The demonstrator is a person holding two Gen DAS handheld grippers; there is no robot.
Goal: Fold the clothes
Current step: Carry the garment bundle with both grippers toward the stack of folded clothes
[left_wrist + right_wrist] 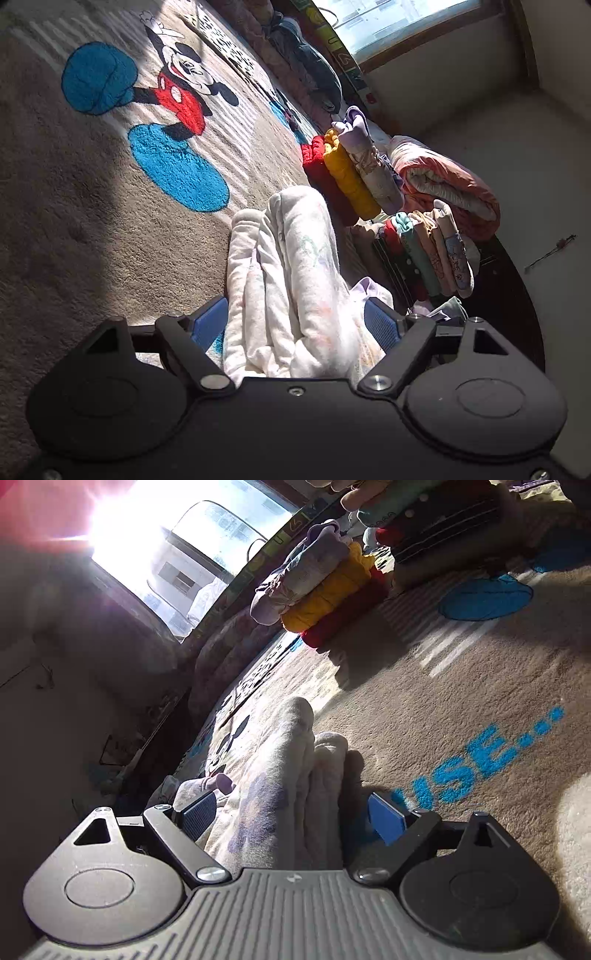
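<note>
White fleece, folded into several thick layers, fills both wrist views: the pale garment (291, 280) stands up between the blue pads of the left tool (295, 328), which are set wide and pressed against its sides, so that tool has it clamped as a fat bundle. The right tool (291, 812) straddles the same garment (291, 775); its left pad lies against the cloth, but the right pad looks to stand just clear, so I cannot tell whether it truly grips. Below lies the cartoon-mouse carpet (92, 221), with the stack of folded clothes (351, 173) in red, yellow and lilac near ahead. The risk, as I judge it, is the layers sliding apart: a thick, soft bundle held only at one end may sag or unfold if either tool loosens or the two move unevenly, and a careless placement could topple that leaning stack.
</note>
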